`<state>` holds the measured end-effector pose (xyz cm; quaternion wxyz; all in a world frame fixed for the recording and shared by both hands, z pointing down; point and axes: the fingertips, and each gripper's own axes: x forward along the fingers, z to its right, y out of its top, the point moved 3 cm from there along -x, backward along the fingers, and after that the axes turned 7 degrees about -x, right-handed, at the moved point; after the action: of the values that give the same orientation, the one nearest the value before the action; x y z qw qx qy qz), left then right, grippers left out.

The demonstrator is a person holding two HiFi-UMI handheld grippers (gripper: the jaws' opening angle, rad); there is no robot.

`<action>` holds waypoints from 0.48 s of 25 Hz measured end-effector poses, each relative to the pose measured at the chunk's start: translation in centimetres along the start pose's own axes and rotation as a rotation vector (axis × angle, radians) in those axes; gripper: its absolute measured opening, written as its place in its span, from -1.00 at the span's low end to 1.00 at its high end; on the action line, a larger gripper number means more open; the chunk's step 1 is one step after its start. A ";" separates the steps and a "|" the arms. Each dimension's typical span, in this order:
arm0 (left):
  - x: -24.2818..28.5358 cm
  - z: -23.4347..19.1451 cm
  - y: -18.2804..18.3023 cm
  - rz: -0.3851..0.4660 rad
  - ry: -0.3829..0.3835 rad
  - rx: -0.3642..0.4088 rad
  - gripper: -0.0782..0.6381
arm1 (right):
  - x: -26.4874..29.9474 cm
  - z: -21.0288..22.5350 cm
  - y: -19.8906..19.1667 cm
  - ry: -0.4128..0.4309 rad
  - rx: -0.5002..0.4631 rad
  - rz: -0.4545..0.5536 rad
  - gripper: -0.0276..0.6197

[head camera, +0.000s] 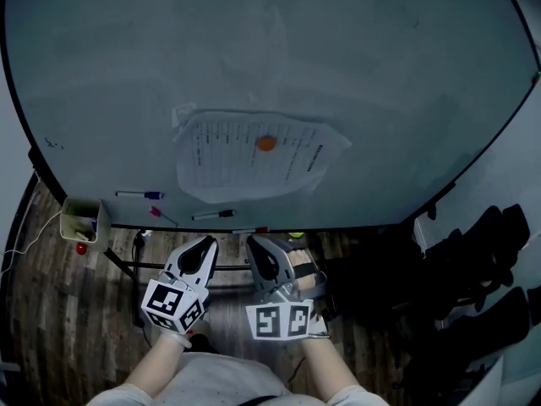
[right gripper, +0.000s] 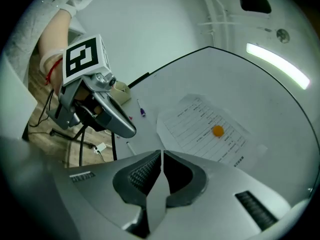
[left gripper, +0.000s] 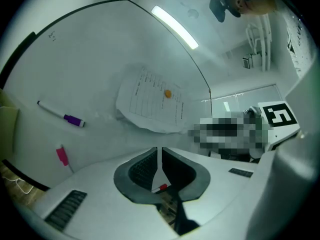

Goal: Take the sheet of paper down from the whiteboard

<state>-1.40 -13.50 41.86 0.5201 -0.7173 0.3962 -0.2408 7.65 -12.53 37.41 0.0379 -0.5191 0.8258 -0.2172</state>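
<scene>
1. Tongs first: the left tongs [head camera: 204, 244] are pressed together with nothing between them, and we see their ribbed pads meeting along one thin line in the left gripper view.
2. The right tongs [head camera: 256, 243] are likewise pressed together and empty.
3. In the head view we see both tongs side by side, near each other, below the lower edge of the whiteboard [head camera: 355, 66] and pointing toward it. Neither touches the board.
4. The sheet of paper [head camera: 254, 157] hangs flat on the whiteboard, a little left of the board's middle and well apart from both tongs. It carries printed lines that we cannot read.
5. A small orange disc [head camera: 266, 143] sits on the sheet near its middle. The sheet's lower edge bows outward and its upper left corner looks creased.
6. Left of and below the sheet we note a purple-capped marker [head camera: 141, 194], a pink marker [head camera: 161, 215] and a black-capped marker [head camera: 213, 215], all on the board's lower part.
7. A small open box [head camera: 83, 220] sits at the board's lower left corner.
8. Wooden floor [head camera: 59, 311] lies beneath.
</scene>
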 end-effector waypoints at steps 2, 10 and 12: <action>0.6 -0.6 0.2 -0.002 -0.006 -0.015 -0.60 | 0.6 0.8 -0.2 -0.012 -0.061 -0.016 -0.85; 2.9 -2.8 1.7 0.017 -0.034 -0.091 -0.34 | 3.0 3.4 -0.7 -0.054 -0.185 -0.046 -0.85; 3.4 -3.3 2.2 0.023 -0.045 -0.111 -0.33 | 3.5 3.8 -0.7 -0.065 -0.206 -0.054 -0.85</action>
<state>-2.62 -18.45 40.70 0.4910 -0.7455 0.4057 -0.1963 7.74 -17.07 34.81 0.0054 -0.5490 0.8278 -0.1152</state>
